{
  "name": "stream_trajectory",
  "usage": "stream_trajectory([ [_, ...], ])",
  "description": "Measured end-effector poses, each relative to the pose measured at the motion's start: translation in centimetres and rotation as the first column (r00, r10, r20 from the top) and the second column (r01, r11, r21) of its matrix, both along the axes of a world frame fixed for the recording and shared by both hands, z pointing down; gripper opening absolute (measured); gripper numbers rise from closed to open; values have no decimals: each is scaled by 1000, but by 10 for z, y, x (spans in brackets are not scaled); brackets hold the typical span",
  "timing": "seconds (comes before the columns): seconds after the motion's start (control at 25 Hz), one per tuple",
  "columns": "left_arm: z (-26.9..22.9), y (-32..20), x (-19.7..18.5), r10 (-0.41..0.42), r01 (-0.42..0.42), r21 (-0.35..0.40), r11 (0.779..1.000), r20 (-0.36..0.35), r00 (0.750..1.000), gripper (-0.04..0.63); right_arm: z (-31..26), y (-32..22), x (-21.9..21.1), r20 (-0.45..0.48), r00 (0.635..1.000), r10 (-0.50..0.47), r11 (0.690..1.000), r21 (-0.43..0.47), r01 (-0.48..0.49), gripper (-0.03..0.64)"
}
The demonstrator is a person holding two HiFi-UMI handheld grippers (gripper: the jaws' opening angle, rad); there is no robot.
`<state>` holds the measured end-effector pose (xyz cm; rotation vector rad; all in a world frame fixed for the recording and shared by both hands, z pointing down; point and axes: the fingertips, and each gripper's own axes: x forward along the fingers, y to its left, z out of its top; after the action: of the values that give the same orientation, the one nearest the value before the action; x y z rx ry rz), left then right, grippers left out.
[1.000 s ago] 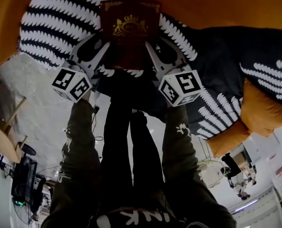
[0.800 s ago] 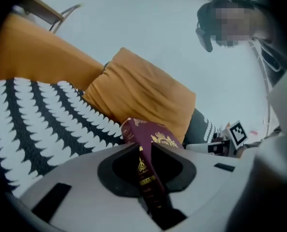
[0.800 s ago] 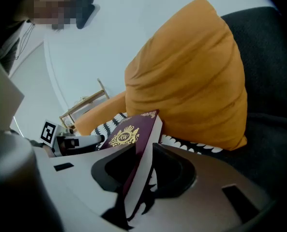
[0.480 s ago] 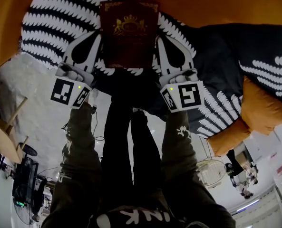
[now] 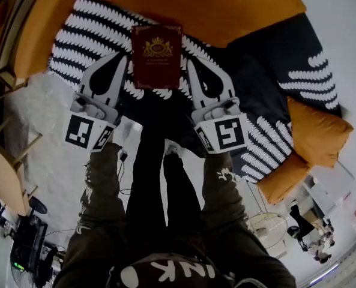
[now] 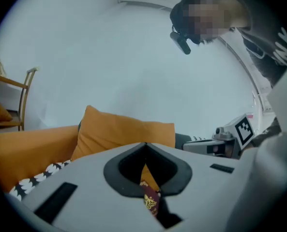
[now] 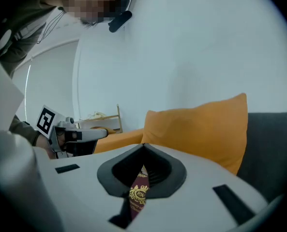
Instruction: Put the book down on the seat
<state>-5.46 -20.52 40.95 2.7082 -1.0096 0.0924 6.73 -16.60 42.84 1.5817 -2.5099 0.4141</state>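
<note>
A maroon book (image 5: 156,56) with a gold crest lies flat on the sofa seat, on the black-and-white leaf-patterned throw (image 5: 90,29). My left gripper (image 5: 121,59) sits just left of the book and my right gripper (image 5: 190,63) just right of it, both flat, with their jaws together. Neither one visibly touches the book in the head view. In the left gripper view a sliver of the book (image 6: 149,202) shows through the dark opening of the left gripper (image 6: 145,144). The right gripper view shows the book (image 7: 138,195) the same way below the right gripper (image 7: 144,145).
An orange back cushion (image 5: 196,5) runs behind the book, and another orange cushion (image 5: 313,143) lies at the sofa's right end. A wooden chair frame (image 5: 9,155) stands on the floor at left. The person's legs (image 5: 159,185) stand right in front of the seat.
Both grippers' jaws went from open to shut and turned flat beside the book. The head view has pulled back, so the book looks smaller. The book stays in place on the throw.
</note>
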Motion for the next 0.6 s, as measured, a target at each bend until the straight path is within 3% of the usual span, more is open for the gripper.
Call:
stream_trajectory([
  [0.32, -162, 65, 17, 4, -6, 139, 990, 13, 1000, 3, -169, 55, 8, -6, 1000, -19, 987, 162, 19, 9],
  [0.6, -287, 164, 15, -43, 43, 218, 975, -4, 999, 3, -300, 148, 2, -12, 998, -56, 957, 286, 57, 9],
])
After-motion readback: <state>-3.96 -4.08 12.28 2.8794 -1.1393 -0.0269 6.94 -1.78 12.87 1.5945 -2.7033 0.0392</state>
